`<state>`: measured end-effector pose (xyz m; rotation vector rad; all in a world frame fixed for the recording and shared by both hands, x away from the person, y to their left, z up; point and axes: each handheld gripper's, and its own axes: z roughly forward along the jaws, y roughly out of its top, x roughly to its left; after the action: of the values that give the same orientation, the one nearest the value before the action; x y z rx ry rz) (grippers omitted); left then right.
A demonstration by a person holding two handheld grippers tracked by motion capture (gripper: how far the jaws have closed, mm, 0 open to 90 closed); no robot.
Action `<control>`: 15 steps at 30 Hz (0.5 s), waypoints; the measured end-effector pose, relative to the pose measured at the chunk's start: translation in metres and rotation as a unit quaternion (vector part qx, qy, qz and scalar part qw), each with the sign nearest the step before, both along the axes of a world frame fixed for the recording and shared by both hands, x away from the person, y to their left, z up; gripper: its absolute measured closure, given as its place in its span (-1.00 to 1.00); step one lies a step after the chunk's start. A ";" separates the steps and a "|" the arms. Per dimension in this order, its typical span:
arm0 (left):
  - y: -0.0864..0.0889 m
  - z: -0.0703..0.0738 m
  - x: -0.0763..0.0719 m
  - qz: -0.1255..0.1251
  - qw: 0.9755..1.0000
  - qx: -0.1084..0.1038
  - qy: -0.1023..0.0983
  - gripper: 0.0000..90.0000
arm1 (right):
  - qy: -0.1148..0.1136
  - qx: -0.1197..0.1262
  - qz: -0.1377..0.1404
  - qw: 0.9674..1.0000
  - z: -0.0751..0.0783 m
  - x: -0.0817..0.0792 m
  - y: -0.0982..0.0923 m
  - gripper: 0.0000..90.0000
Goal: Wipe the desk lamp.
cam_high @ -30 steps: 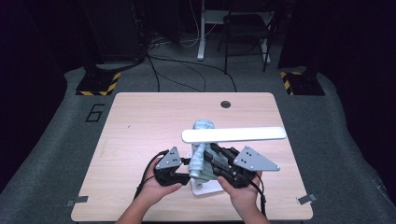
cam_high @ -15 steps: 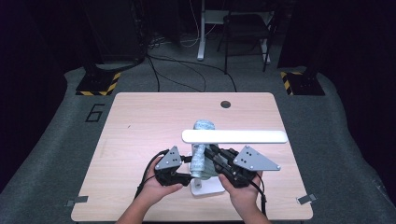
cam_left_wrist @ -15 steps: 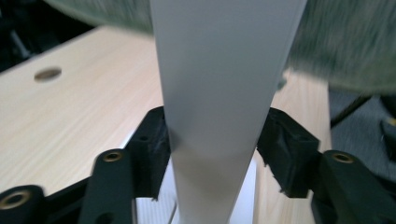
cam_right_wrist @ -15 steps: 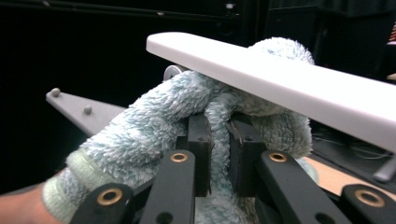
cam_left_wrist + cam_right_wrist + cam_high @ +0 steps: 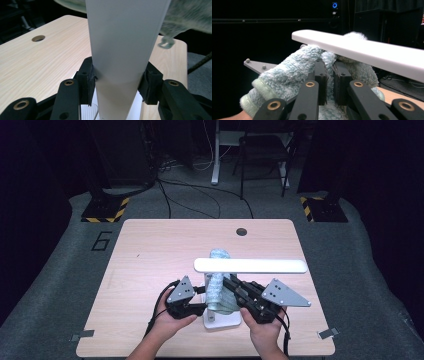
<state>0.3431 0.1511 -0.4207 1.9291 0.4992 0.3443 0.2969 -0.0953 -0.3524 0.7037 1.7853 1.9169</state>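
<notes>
I keep my left claw (image 5: 117, 82) clamped on the lamp post (image 5: 122, 50) to steady it while my right claw (image 5: 329, 72) pinches the fluffy sock (image 5: 292, 72) shut, wiping it.

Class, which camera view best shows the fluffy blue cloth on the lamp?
The right gripper view: the fluffy blue cloth shows close up, pinched by the right gripper. The high view shows it small; the left gripper view catches just an edge.

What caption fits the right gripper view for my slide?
Right tool pinching a fluffy pale blue-green sock just beneath the white lamp bar.
</notes>
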 end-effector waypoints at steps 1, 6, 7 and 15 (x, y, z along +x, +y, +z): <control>0.000 0.000 0.000 0.002 1.000 0.001 -0.001 0.19 | 0.001 0.002 -0.004 1.000 0.000 -0.001 -0.002 0.85; 0.000 -0.001 -0.002 0.022 1.000 -0.005 -0.002 0.19 | -0.005 0.004 -0.017 1.000 -0.002 -0.002 -0.009 0.85; -0.001 -0.001 -0.002 0.025 1.000 -0.006 -0.001 0.19 | -0.006 0.005 -0.019 1.000 -0.002 -0.002 -0.010 0.85; 0.004 -0.001 -0.003 0.037 0.999 -0.005 0.007 0.19 | -0.005 0.019 -0.048 0.999 -0.006 -0.003 -0.023 0.85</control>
<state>0.3403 0.1554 -0.4217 1.9077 0.5827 0.3753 0.2935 -0.1185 -0.3586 0.7769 1.6821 1.8925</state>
